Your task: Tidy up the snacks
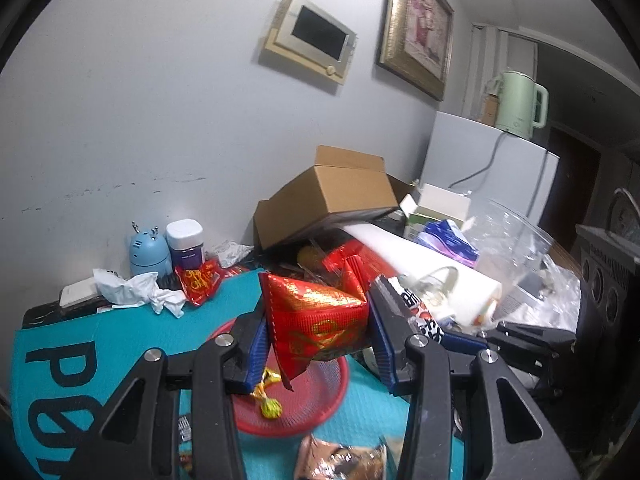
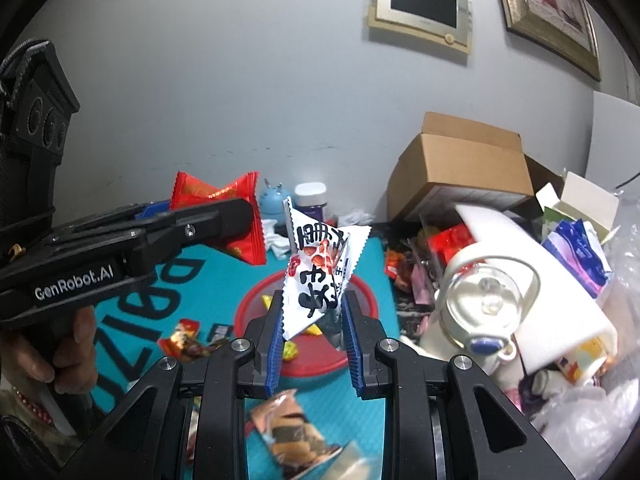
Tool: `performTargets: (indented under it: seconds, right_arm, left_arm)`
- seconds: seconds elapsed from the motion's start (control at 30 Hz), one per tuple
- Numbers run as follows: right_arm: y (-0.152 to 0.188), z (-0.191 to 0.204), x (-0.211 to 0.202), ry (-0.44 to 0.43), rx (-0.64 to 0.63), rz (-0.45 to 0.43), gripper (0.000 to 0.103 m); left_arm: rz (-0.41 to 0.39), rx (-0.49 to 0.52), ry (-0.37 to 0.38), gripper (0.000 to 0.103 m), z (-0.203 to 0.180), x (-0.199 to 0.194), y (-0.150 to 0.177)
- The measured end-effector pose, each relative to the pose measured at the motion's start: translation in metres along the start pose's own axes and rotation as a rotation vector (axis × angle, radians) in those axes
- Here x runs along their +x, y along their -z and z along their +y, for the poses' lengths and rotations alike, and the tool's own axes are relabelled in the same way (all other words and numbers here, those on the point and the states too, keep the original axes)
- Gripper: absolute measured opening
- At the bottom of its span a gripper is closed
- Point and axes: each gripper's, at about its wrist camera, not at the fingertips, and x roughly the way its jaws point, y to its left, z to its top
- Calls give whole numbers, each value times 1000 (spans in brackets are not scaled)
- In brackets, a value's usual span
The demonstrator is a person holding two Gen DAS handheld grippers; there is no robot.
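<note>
My left gripper (image 1: 316, 336) is shut on a red snack packet with gold print (image 1: 320, 320), held in the air above the red plate (image 1: 320, 408). Part of the same packet (image 2: 224, 208) shows in the right wrist view, behind the left gripper's body. My right gripper (image 2: 314, 312) is shut on a white snack packet with black characters (image 2: 320, 276), also above the red plate (image 2: 256, 304). A yellow-green wrapped candy (image 1: 270, 404) lies in the plate. A brown snack packet (image 2: 292, 436) lies on the teal mat (image 2: 224, 280) in front of the plate.
A cardboard box (image 1: 328, 200), white foam, a glass jar lid (image 2: 486, 292) and clear plastic bags crowd the right side. A blue figurine (image 1: 146, 250), a purple jar (image 1: 186, 242) and crumpled tissue (image 1: 136, 290) stand by the wall. A hand (image 2: 60, 344) holds the left gripper.
</note>
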Motion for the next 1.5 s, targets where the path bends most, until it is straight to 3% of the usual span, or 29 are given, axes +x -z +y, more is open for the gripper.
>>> performTargets:
  seconds: [0.23,0.43,0.93,1.0,1.1,1.5]
  right_arm:
    - [-6,-8,36,53,4,24,26]
    - [-1,-13,65,80,20,56,26]
    - [16,-22,121,85,22,190,28]
    - [17,-22,124,87,25,198,29]
    - [19,-22,128,90,19,212,32]
    - [18,-24,130,101,24,241,41]
  left_arm:
    - [33,5,-6,43,20,43,-5]
    - [148,8,-15,43,37,83,8]
    - [320,-1,-59,44,59,141,39]
    - [338,-8,-67,50,62,145,40]
    - [340,-19,-95,68,66,146,42]
    - [338,-34,-129,68,71,138,38]
